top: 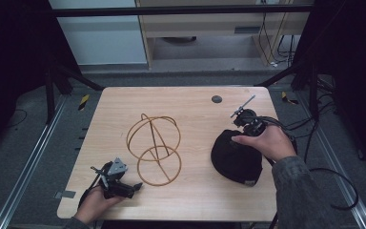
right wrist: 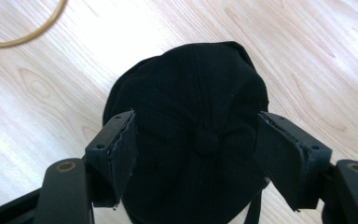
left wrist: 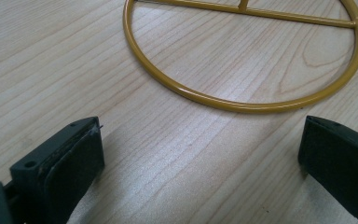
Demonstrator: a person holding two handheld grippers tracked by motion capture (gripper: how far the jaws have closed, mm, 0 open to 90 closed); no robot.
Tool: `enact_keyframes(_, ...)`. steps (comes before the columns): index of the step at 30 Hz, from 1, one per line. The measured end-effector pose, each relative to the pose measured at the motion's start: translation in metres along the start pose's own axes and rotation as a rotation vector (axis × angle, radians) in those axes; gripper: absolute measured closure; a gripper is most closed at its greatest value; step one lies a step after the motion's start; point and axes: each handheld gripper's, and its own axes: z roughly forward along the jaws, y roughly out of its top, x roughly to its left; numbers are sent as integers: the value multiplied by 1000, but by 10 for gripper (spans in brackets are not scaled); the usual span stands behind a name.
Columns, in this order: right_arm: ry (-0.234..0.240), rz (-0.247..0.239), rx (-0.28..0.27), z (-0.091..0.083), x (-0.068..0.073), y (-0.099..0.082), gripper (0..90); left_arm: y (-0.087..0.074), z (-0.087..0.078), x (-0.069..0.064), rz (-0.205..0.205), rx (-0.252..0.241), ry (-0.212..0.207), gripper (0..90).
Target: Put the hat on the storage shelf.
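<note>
Hovering over a black cap (top: 237,160) at the right of the high view, the right tool (top: 244,125) points down at the cap's crown, with the person's right hand (top: 267,141) resting on the cap's upper edge. In the right gripper view, the tool's two black jaws stand partly open on either side of the crown, and the cap's top button (right wrist: 208,141) sits between them; the pads flank the fabric, but whether they press on it cannot be told. The cap lies on the light wooden table (top: 195,102), right of centre in the high view, with a small label at its lower edge.

A yellow wire stand (top: 153,149) occupies the middle of the table in the high view: a flat ring lies on the wood, and taller hoops rise from it toward the upper left. The stand and the cap are apart, with bare wood between them.

At the lower left of the high view, the left tool (top: 132,187) lies low near the table's front edge, held by the person's left hand (top: 95,204), and aims toward the ring. In the left gripper view, its jaws are wide apart and empty, with bare wood between them, and the ring's (left wrist: 242,103) near curve lies just beyond them in the upper half of the frame.

A small dark round disc (top: 216,99) sits on the table near its far edge.
</note>
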Motion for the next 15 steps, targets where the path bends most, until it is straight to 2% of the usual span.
enact_keyframes(2, 3, 28, 44, 10, -5, 1, 311, 0, 0, 0, 1, 0, 0, 0)
enact_keyframes(3, -4, 12, 51, 12, -8, 0, 325, 0, 0, 0, 0, 0, 0, 0)
enact_keyframes(6, -3, 28, 60, 16, -10, -1, 307, 0, 0, 0, 0, 0, 0, 0)
enact_keyframes(7, 9, 29, 57, 18, -11, -3, 322, 0, 0, 0, 1, 0, 0, 0)
enact_keyframes(10, -1, 34, 67, 22, -12, -4, 343, 0, 0, 0, 3, 0, -1, 0)
enact_keyframes(15, 9, 45, 98, 32, -16, -6, 457, 0, 0, -1, 3, 0, -2, 0)
